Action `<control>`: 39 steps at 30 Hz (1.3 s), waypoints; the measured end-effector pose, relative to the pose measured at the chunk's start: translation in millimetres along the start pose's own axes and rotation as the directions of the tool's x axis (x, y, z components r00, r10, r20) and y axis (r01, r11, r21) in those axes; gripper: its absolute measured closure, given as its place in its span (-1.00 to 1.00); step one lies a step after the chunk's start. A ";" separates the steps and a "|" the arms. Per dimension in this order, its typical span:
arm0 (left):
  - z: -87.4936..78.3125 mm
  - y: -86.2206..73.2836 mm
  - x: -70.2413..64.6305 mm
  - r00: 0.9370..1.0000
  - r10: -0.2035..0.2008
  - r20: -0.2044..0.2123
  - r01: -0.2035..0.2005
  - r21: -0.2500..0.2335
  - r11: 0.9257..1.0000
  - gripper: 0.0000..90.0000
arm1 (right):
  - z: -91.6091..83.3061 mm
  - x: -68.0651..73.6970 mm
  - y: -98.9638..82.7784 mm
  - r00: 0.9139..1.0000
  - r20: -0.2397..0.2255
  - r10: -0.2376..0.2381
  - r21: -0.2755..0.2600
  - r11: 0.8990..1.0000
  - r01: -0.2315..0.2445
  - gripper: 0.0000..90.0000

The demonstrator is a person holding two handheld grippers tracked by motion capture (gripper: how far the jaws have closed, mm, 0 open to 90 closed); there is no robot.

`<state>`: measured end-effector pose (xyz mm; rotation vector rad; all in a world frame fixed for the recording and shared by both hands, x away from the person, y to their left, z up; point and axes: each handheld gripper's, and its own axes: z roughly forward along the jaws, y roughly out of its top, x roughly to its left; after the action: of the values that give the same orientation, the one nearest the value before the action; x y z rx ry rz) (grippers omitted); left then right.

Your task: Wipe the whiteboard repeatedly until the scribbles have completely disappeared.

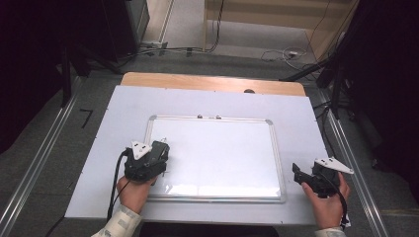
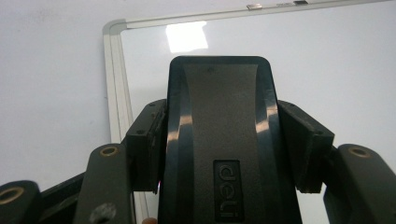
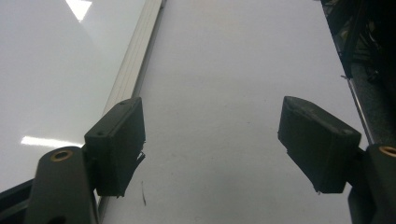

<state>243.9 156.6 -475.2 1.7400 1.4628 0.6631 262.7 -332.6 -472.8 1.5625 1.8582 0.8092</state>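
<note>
— Nearest me, at the whiteboard's (image 1: 217, 153) near left corner, what is your left hand doing?

— My left gripper (image 2: 219, 140) has its jaws pressed against both sides of a black eraser (image 2: 219, 121) marked "deli", held over the whiteboard's surface just inside the left frame.

— And your right?

— My right gripper (image 3: 210, 140) hangs just off the whiteboard's right edge, over the white sheet (image 1: 301, 118) the board lies on. Its jaws stand wide apart with nothing between them.

— Beyond the whiteboard?

— Two small clips (image 1: 208, 117) sit on the whiteboard's far frame. Past them the white sheet ends and a strip of wooden table (image 1: 197, 81) shows, then grey floor with cables (image 1: 289, 53).
</note>
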 end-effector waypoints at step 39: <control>26.5 -13.0 -27.8 0.995 0.096 -0.002 -0.095 0.070 0.993 -0.10 | 2.3 0.5 -0.6 1.000 -0.003 -0.004 0.010 1.000 0.004 -0.51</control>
<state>251.2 124.5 -499.0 1.8728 1.4289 0.6744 264.0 -332.0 -474.8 1.5640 1.8701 0.8018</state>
